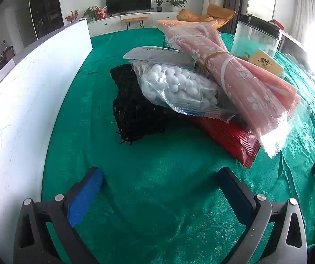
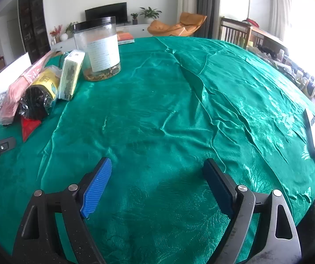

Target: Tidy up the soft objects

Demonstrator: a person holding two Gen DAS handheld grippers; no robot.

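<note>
the soft objects are piled on the green tabletop (image 1: 157,187): a bag of white balls (image 1: 175,88) on a black mesh bundle (image 1: 131,110), beside a pink wrapped roll (image 1: 234,74). the left hand-held gripper (image 1: 160,176) and right hand-held gripper (image 2: 157,167) are spread wide, nothing held.

Two wrist views angled down, tablecloth (image 1: 157,187) shared

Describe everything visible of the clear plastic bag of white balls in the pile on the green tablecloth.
The clear plastic bag of white balls is a soft, crinkly transparent pouch packed with small white round pieces, its near end a flat sealed seam. It lies tilted on top of the black netted bundle, with a white card over its far end and the pink flowered wrapped roll against its right side. No gripper touches it.
</note>
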